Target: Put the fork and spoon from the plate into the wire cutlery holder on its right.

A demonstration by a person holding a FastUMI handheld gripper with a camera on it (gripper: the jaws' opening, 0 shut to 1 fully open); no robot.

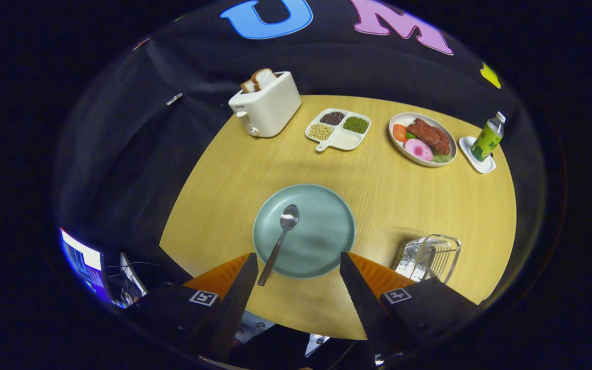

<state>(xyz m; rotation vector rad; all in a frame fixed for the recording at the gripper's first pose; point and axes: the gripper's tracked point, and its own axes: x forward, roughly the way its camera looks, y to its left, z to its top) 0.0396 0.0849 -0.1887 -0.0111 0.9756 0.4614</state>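
A pale green plate (pixel 327 226) lies on the round wooden table just ahead of my fingers. A metal spoon (pixel 281 240) rests on its left half, bowl pointing away, handle reaching over the near rim toward my left finger. To the right of the plate stands the wire cutlery holder (pixel 429 257), with something metallic lying in it that I cannot make out clearly. My gripper (pixel 298 259) hovers above the near rim of the plate, open wide, with nothing between its fingers.
At the back of the table (pixel 224 169) stand a white toaster (pixel 266 105) with bread, a divided dish of beans (pixel 338 129), a plate of food (pixel 422 140) and a green bottle (pixel 487 137) on a white coaster. A screen (pixel 82 262) glows low at the left.
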